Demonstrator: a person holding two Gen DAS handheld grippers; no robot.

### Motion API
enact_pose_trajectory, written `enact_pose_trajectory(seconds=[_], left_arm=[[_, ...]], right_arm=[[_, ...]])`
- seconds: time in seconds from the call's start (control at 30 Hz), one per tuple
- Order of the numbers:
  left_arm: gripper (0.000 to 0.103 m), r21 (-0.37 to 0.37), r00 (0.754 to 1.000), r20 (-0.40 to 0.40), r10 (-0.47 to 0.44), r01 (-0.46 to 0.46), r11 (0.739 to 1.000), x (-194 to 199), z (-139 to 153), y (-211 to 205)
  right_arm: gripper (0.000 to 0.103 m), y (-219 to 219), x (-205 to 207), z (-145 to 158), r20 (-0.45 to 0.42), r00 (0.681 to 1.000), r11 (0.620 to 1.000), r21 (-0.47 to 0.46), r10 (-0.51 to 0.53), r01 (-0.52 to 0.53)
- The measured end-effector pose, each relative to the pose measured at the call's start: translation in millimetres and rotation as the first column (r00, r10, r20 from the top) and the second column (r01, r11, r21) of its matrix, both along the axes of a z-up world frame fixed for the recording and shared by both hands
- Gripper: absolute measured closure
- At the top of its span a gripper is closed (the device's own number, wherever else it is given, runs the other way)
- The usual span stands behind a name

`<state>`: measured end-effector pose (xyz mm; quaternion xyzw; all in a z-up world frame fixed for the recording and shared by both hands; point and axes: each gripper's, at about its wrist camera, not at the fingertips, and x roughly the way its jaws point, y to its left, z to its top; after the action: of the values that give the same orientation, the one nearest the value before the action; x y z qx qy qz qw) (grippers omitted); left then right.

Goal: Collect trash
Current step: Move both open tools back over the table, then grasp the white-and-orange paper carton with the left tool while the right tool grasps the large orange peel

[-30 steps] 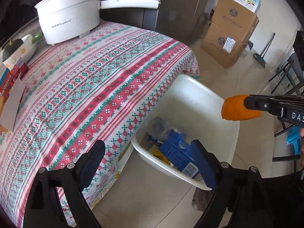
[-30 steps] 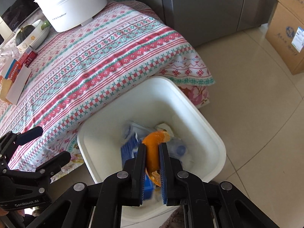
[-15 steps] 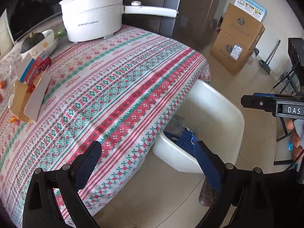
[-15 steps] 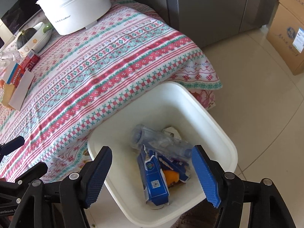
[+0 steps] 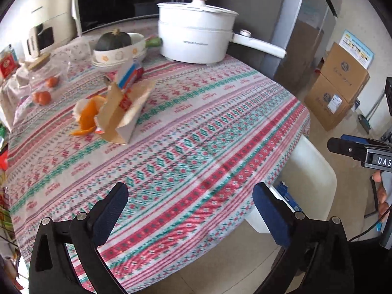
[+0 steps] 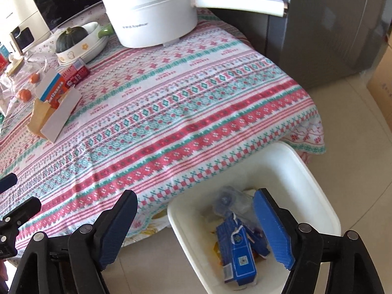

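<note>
Trash on the table (image 5: 196,147): orange peel (image 5: 88,117) lying against a torn brown paper carton (image 5: 122,120), with a red and blue box (image 5: 129,73) poking up behind it. Well apart from both grippers, toward the far left of the patterned cloth. White bin (image 6: 316,191) on the floor just beside the table's edge, holding blue cartons (image 6: 237,250), a crumpled clear plastic bottle (image 6: 230,201) and a scrap of orange lower down. Left gripper (image 5: 191,210) over the cloth, fingers (image 5: 110,210) wide apart, having just been opening a little further, nothing between them. Right gripper (image 6: 196,227) above the bin's near rim, fingers (image 6: 272,227) spread (having just been opening), gripping nothing, the bin's contents showing in the gap below. Further back on the table: white lidded pot (image 5: 196,34) with long handle, dark green squash (image 5: 112,41) in a dish, two small tomatoes (image 5: 41,96). Cardboard boxes (image 5: 335,88) stacked on the floor by the wall.
</note>
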<state>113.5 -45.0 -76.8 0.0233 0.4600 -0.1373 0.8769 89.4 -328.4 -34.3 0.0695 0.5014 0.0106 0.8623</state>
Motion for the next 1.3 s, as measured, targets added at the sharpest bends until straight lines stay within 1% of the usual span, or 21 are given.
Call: enact_pose_trajectory(seconds=[0.1,0.2,0.27,0.37,0.47,0.53,0.6,0.73,0.9,0.97,1.0,1.07,1.1,1.13,1.17,1.2,1.23,1.27,1.3], left_arm=[[0.0,0.016,0.997,0.023,0.07,-0.071,0.997,7.1,2.0,27.7],[0.0,0.059,0.991,0.058,0.122,-0.126,0.99,15.6,5.5,51.9],[0.0,0.087,0.987,0.082,0.139,-0.146,0.985,22.5,7.5,64.8],[0.0,0.106,0.984,0.096,0.152,-0.162,0.981,36.6,7.0,82.4],[0.0,0.114,0.985,0.098,0.144,-0.154,0.981,50.7,4.9,90.7],[0.0,0.15,0.989,0.077,0.129,-0.14,0.979,63.6,-0.5,89.8],[0.0,0.175,0.988,0.084,0.133,-0.146,0.974,72.5,-5.1,87.7],[0.0,0.118,0.99,0.097,0.106,-0.117,0.986,84.5,-14.0,83.1],[0.007,0.111,0.998,0.061,0.032,-0.039,0.993,101.0,-29.9,59.0],[0.015,0.129,0.999,0.049,0.024,-0.03,0.991,108.7,-38.7,50.7],[0.017,0.142,0.999,0.044,0.021,-0.027,0.989,112.7,-43.1,47.7],[0.025,0.167,0.999,0.044,0.024,-0.031,0.985,120.4,-50.0,45.1],[0.028,0.173,0.999,0.045,0.026,-0.033,0.984,123.4,-52.7,44.9],[0.035,0.174,0.999,0.045,0.029,-0.036,0.984,125.9,-55.0,45.7],[0.047,0.171,0.998,0.045,0.034,-0.041,0.984,128.0,-56.7,47.5],[0.055,0.161,0.998,0.042,0.039,-0.045,0.986,129.8,-57.1,49.7],[0.066,0.142,0.998,0.039,0.047,-0.052,0.989,130.9,-55.8,52.3],[0.072,0.117,0.997,0.043,0.059,-0.064,0.991,131.0,-52.6,55.7],[0.075,0.091,0.996,0.049,0.073,-0.077,0.993,130.3,-48.3,58.8]], right_arm=[[0.019,19.0,10.2,2.5,0.014,1.0,1.0,0.002,0.024,-0.024],[0.018,36.6,21.8,3.5,0.022,0.999,0.999,0.01,0.037,-0.037],[0.018,48.2,29.6,3.4,0.026,0.999,0.999,0.022,0.044,-0.045],[0.018,64.7,41.0,1.6,0.021,0.997,0.997,0.03,0.068,-0.068],[0.018,75.5,50.4,0.8,0.023,0.997,0.996,0.025,0.08,-0.081],[0.018,79.6,56.1,-0.2,0.024,0.996,0.996,0.008,0.085,-0.086],[0.018,81.1,61.7,-2.1,0.02,0.996,0.996,-0.014,0.086,-0.086],[0.018,77.9,71.8,-5.7,0.008,0.997,0.997,-0.021,0.073,-0.072],[0.017,75.9,80.0,-10.4,-0.008,0.998,0.998,-0.008,0.062,-0.062],[0.017,77.2,81.8,-12.0,-0.014,0.998,0.998,-0.01,0.065,-0.065],[0.017,77.8,82.0,-12.8,-0.017,0.998,0.998,-0.011,0.066,-0.067],[0.018,78.6,81.5,-13.5,-0.02,0.997,0.998,-0.006,0.068,-0.068],[0.018,78.0,81.3,-13.8,-0.022,0.997,0.998,-0.002,0.07,-0.07],[0.018,77.2,80.9,-14.0,-0.023,0.997,0.998,0.002,0.069,-0.069],[0.017,76.3,80.4,-14.1,-0.024,0.997,0.998,0.006,0.069,-0.069],[0.017,75.4,80.0,-14.3,-0.026,0.997,0.997,0.008,0.072,-0.072],[0.018,74.7,79.8,-14.5,-0.027,0.997,0.997,0.005,0.075,-0.075],[0.018,73.7,79.5,-14.7,-0.026,0.997,0.997,-0.004,0.075,-0.075],[0.018,72.6,79.4,-15.1,-0.026,0.997,0.997,-0.014,0.076,-0.076]])
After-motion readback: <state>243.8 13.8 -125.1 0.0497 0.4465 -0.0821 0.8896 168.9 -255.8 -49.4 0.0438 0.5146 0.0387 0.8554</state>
